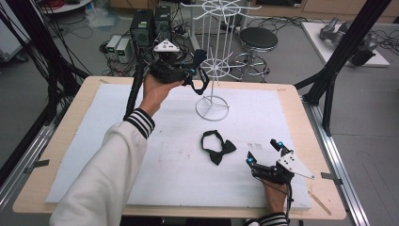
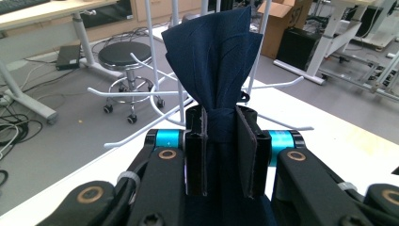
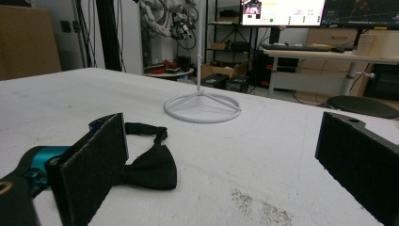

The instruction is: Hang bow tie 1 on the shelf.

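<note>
Left gripper view: my left gripper [image 2: 221, 155] clamps the navy bow tie [image 2: 211, 61]; I should loop its strap over the rack arm [image 2: 141, 92] just ahead.

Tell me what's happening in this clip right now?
A person works with a tool in each hand. The left tool is shut on a dark blue bow tie at its knot and holds it up beside the arms of a white wire rack, apparently to hang it. The right tool rests open on the white mat, next to a black bow tie lying flat and untouched.
</note>
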Demonstrator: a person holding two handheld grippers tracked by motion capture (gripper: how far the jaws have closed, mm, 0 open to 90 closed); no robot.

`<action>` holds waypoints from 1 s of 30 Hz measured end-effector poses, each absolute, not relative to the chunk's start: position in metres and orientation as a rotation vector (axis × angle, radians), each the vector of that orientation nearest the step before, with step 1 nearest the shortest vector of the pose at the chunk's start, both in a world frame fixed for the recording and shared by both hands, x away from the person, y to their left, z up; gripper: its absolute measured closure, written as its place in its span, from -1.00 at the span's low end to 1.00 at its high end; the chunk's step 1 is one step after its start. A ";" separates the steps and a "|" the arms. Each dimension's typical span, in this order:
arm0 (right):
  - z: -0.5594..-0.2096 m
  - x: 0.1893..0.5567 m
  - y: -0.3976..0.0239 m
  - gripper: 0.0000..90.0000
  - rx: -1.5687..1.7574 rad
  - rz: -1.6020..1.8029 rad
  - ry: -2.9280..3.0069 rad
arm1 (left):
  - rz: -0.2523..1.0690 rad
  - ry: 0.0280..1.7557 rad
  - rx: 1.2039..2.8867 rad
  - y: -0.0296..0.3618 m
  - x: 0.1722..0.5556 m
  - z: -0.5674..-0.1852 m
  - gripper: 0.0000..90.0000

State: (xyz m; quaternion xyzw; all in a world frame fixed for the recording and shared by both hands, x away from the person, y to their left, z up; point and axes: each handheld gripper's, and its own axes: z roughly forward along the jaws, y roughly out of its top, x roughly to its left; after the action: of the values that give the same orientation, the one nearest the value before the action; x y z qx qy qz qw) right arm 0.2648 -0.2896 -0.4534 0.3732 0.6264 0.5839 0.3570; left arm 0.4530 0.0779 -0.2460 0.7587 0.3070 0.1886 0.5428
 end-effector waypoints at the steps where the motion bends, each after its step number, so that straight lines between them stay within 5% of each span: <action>1: -0.453 0.265 -0.290 -0.95 0.963 1.506 1.617 | 0.450 0.729 1.809 0.079 0.454 -0.246 0.66; 30: -0.453 0.265 -0.290 -0.95 0.972 1.520 1.616 | 0.490 0.770 1.823 0.078 0.479 -0.252 0.66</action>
State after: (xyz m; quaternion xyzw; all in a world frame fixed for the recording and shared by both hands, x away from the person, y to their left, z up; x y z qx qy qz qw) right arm 0.2650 -0.2904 -0.4535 0.3755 0.6246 0.5873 0.3520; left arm 0.4786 0.0779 -0.2522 0.7616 0.3219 0.2048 0.5238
